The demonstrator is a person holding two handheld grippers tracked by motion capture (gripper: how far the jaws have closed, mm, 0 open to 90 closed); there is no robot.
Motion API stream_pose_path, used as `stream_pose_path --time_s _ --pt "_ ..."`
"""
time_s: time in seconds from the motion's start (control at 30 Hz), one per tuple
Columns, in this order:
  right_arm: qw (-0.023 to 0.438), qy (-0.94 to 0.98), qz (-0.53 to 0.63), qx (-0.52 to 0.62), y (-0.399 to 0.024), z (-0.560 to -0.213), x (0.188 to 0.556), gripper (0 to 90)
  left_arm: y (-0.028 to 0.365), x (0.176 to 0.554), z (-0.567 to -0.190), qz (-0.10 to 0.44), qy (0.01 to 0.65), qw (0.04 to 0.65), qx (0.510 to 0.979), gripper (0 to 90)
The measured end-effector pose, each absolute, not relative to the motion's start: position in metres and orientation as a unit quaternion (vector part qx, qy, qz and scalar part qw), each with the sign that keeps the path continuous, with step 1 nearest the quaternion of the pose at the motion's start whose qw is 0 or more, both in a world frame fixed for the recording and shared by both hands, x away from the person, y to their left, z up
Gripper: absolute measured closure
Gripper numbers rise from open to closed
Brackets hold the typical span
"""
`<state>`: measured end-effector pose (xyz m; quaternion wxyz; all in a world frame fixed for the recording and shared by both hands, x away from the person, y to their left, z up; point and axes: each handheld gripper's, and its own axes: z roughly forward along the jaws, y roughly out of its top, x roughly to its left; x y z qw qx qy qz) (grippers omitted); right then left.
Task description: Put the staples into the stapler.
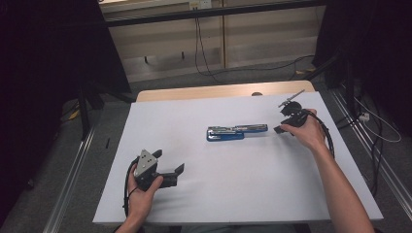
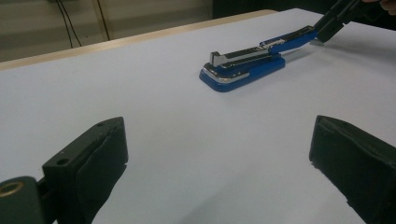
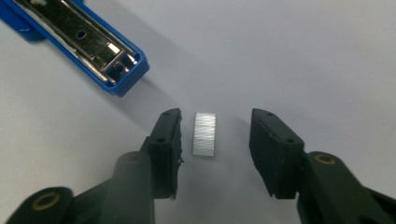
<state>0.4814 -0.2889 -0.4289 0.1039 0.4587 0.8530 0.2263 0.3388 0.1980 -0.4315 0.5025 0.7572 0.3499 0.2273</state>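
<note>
Right gripper (image 3: 215, 140) jaws apart, straddling staple strip (image 3: 204, 134) beside open stapler (image 3: 88, 42); next: pinch, lift.

A strip of staples (image 3: 204, 133), silvery and finely ribbed, is lying flat on the white tabletop between the jaws of the right gripper (image 3: 215, 140), nearer the left-hand jaw in the right gripper view and touching neither; it is running lengthwise along the jaws. A blue stapler (image 3: 84, 42) is lying just beyond the jaw tips, up and to the left in that view, swung open with its metal magazine channel showing. Seen from the left gripper (image 2: 215, 154), the stapler (image 2: 252, 58) is sitting well ahead, its opened arm stretching away rightward.
</note>
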Motion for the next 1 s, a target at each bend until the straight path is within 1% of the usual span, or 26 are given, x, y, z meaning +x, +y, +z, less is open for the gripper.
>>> stream_pose_path --time_s 0.03,0.07,0.27,0.4,0.53,0.67,0.77,1.0 --pt "0.102 0.854 0.227 0.456 -0.2883 -0.4290 0.4815 58.1 0.1979 0.3388 -0.4316 0.227 0.350 0.502 0.757 4.6" --pt "0.100 0.854 0.225 0.458 -0.2873 -0.4291 0.4815 60.7 0.1980 0.3388 -0.4315 0.227 0.350 0.502 0.757 4.6" --pt "0.091 0.860 0.216 0.453 -0.2877 -0.4307 0.4829 66.5 0.1975 0.3387 -0.4315 0.226 0.348 0.502 0.759 4.6" --pt "0.089 0.861 0.213 0.453 -0.2871 -0.4325 0.4836 68.0 0.1970 0.3387 -0.4319 0.226 0.345 0.502 0.760 4.6" --pt "0.095 0.862 0.214 0.450 -0.2860 -0.4330 0.4844 66.8 0.1968 0.3387 -0.4318 0.227 0.345 0.502 0.760 4.6" --pt "0.091 0.864 0.210 0.449 -0.2857 -0.4345 0.4844 68.8 0.1964 0.3386 -0.4321 0.227 0.346 0.502 0.760 4.6" --pt "0.090 0.865 0.210 0.446 -0.2850 -0.4344 0.4845 72.0 0.1958 0.3386 -0.4321 0.226 0.345 0.501 0.761 4.6" --pt "0.087 0.864 0.212 0.447 -0.2839 -0.4349 0.4862 73.6 0.1934 0.3382 -0.4328 0.226 0.341 0.499 0.764 4.6"
